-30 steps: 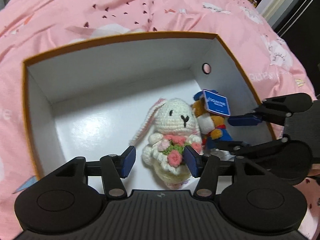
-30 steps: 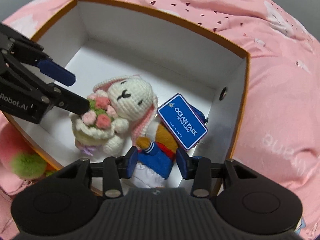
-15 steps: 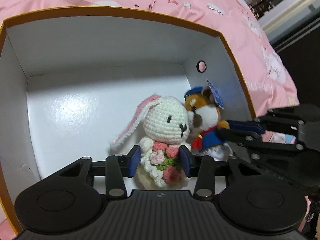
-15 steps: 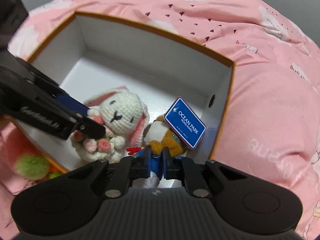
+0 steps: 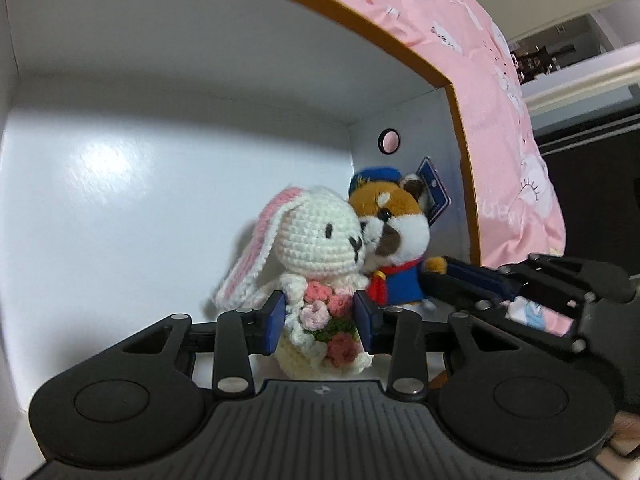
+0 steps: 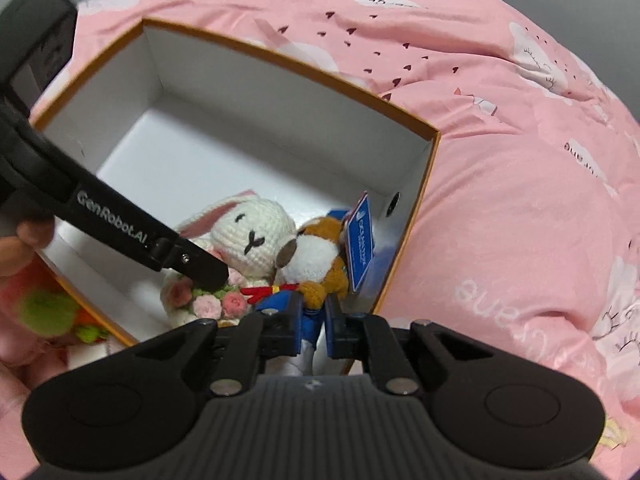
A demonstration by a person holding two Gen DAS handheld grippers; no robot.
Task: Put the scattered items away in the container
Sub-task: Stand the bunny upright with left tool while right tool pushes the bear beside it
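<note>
Left wrist: one rabbit (image 5: 308, 236), one fox (image 5: 396, 220), one box (image 5: 200, 80).

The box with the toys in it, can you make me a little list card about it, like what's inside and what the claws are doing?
box: white inside, orange rim, sitting on a pink blanket
inside: bunny holding flowers, and a dog in a blue hat with a blue tag
how they sit: side by side, heads touching, near the corner with the round hole
left claw: closing around the bunny's flowers
right claw: shut on the dog's blue clothes
outside the box: something fuzzy and green, too blurry to name
</note>
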